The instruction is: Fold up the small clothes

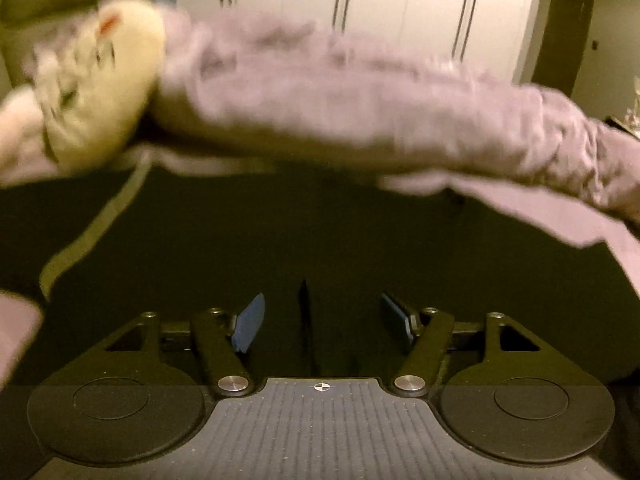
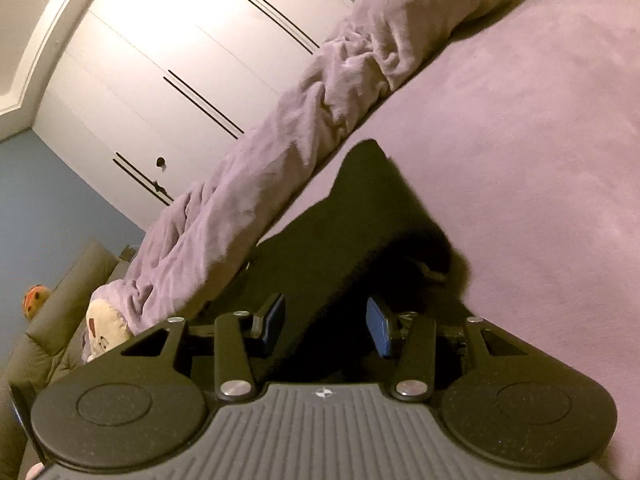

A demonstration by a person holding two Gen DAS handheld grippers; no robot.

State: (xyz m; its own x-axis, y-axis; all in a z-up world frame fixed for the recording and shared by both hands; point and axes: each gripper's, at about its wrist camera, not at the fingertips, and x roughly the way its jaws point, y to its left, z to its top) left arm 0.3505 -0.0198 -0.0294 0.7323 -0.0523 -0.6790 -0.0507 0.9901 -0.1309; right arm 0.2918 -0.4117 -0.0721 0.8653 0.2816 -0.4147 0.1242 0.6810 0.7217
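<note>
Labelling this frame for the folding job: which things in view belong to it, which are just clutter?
Job:
- black garment, spread on the bed
- left gripper, open over it
- right gripper, garment between its fingers

Lying about:
- bunched purple blanket
- cream plush toy
- white wardrobe

Both wrist views close over bed (image 2: 540,120)

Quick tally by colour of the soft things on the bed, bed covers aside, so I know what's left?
Black garment: 1
Cream plush toy: 1
Bunched lilac blanket: 1
Total: 3
</note>
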